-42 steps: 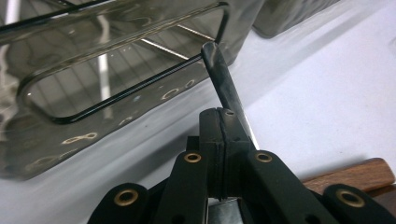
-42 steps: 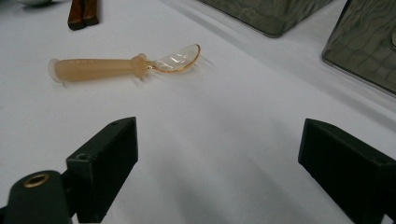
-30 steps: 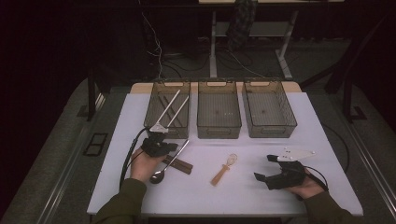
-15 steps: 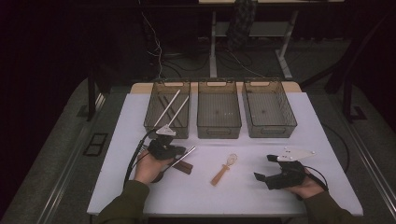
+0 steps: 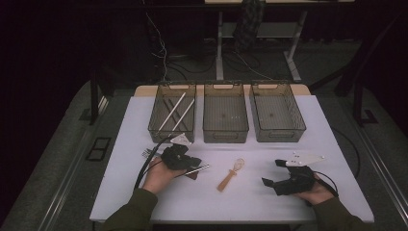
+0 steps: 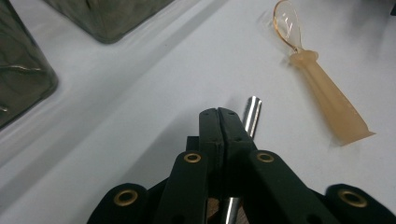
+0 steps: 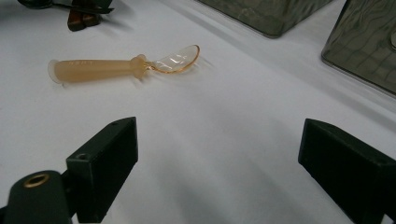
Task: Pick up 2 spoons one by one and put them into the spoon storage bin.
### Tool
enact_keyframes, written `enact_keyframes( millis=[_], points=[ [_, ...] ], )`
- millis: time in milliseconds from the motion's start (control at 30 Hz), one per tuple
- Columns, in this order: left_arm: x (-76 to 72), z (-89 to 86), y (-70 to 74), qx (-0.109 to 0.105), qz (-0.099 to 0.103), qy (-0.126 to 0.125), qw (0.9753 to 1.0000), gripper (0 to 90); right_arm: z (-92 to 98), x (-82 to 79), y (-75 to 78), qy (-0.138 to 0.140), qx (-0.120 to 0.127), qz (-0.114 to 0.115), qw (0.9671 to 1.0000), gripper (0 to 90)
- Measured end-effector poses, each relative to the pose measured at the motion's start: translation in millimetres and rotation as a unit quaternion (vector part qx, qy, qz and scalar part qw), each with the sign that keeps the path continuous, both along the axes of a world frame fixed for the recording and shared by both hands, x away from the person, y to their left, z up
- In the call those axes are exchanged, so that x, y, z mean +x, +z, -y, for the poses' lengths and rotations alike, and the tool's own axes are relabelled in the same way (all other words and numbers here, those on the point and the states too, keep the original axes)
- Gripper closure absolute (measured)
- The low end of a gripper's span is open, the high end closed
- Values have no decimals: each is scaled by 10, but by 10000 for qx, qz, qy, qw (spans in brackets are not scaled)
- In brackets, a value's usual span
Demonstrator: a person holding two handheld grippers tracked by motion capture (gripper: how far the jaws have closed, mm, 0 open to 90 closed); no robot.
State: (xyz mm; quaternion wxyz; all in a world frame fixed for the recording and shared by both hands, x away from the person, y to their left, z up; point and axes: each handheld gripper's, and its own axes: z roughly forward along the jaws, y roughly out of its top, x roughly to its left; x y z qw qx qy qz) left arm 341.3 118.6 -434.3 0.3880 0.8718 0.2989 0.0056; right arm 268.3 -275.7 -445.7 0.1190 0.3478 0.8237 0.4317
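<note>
The room around the table is very dark; the white top is lit evenly from above. Shadows are soft. The spoon gives small glare at 1 o'clock. Near jaws look blurred in both gripper views.

Three bins, one amber spoon, two grippers.

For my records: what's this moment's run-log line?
left hand-held gripper: shut on metal utensil | right hand-held gripper: open, idle | amber spoon: on table
</note>
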Motion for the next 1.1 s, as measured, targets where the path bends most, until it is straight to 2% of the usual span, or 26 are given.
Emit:
enact_keyframes(
  millis=[167, 267, 500, 633, 800, 1000, 1100],
  points=[
    [-89, -260, 159, -137, 236, 236, 9993, 726, 6, -1, 1, -13, 11, -1, 10000, 113],
    [-203, -444, 197, -307, 265, 397, 9984, 655, 7, 2, 0, -18, 7, -12, 10000, 113],
    [-506, -824, 136, -148, 261, 615, 9977, 503, -1, 3, -1, -26, 2, -6, 10000, 113],
    [-600, -1007, 81, -152, 215, 854, 9960, 477, -11, 7, -4, -21, -34, -6, 10000, 113],
    [-625, -1098, 2, -107, 83, 946, 9954, 478, -13, 13, -5, -26, -43, -5, 10000, 113],
    [-617, -1082, -54, 132, 28, 919, 9957, 481, -9, 10, -3, -30, -32, -16, 10000, 113],
    [-618, -1083, -67, 165, -27, 901, 9958, 484, -5, 15, -4, -36, -28, -15, 10000, 113]
  ],
)
